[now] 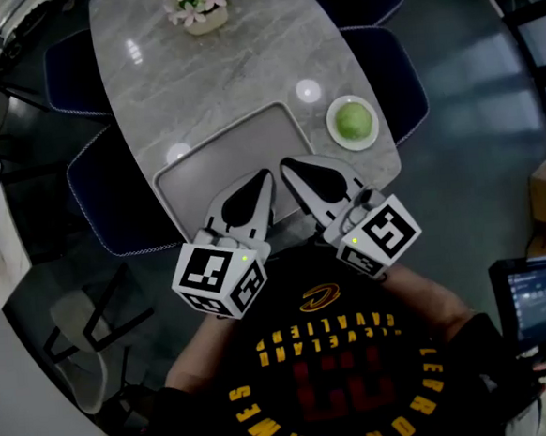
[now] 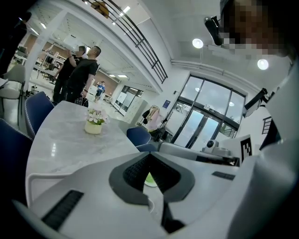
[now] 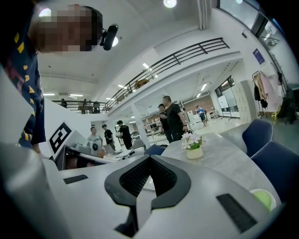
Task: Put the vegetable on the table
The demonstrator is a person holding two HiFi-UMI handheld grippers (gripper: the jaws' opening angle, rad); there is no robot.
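A round green vegetable (image 1: 353, 119) lies on a small white plate (image 1: 334, 132) at the right side of the marble table (image 1: 215, 76). In the right gripper view the vegetable (image 3: 264, 199) shows at the lower right. A sliver of the green vegetable (image 2: 149, 178) peeks through the window between the left jaws. My left gripper (image 1: 266, 175) (image 2: 150, 155) and right gripper (image 1: 288, 164) (image 3: 149, 158) hover side by side over the near end of a grey tray (image 1: 171, 178). Both are shut with nothing in them. The plate is to the right of the right gripper.
A pot of pink flowers (image 1: 198, 7) (image 2: 94, 122) (image 3: 193, 148) stands at the table's far end. Dark blue chairs (image 1: 111, 192) (image 1: 403, 70) ring the table. A hand holds a screen device (image 1: 534, 300) at lower right. People stand in the hall beyond (image 3: 170, 116).
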